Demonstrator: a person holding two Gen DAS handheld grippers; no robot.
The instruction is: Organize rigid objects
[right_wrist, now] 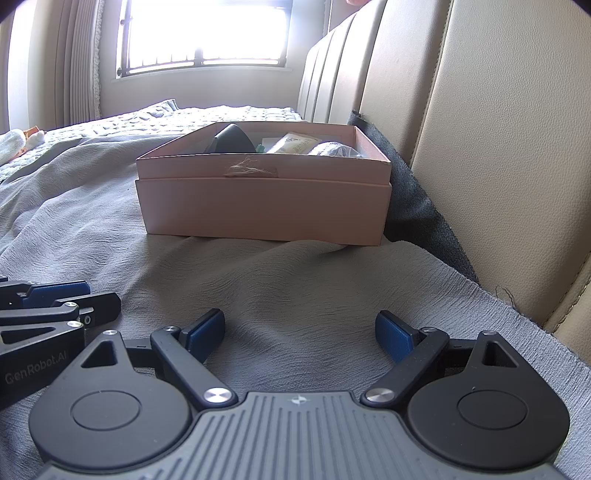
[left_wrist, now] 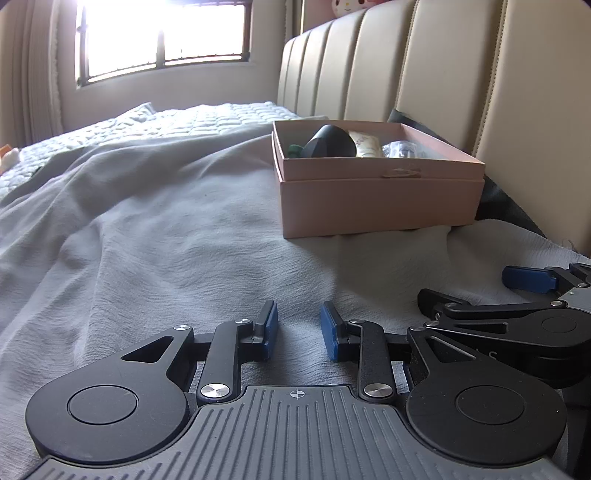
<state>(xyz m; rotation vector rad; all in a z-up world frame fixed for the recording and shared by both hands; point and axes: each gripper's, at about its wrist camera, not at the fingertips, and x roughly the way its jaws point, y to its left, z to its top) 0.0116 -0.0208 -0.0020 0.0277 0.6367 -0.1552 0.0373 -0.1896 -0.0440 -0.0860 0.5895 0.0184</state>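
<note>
Two grippers rest low on the bed's grey sheet (left_wrist: 166,229), side by side and both empty. The left gripper (left_wrist: 299,328) has its jaws parted by a modest gap with bare sheet between the blue pads, while the right gripper (right_wrist: 300,334) has its jaws spread wide, also with only sheet between them. Ahead of both, close to the head edge of the bed and beside the beige padded headboard (right_wrist: 480,129), sits an open pink box (right_wrist: 264,206), its upper rim section stepped slightly over the lower wall, with a scuffed torn patch on the near wall. Inside the box lie a dark rounded object (left_wrist: 330,142), a cream packet (left_wrist: 365,144), a small green item (left_wrist: 294,149) and something in clear crinkled wrapping (left_wrist: 402,149); how they touch one another cannot be told from this low angle. A dark grey cloth (right_wrist: 413,192) is tucked between the box and the headboard. Further along the bed lies a quilted cover (left_wrist: 184,122), under a bright barred window (right_wrist: 207,33).
</note>
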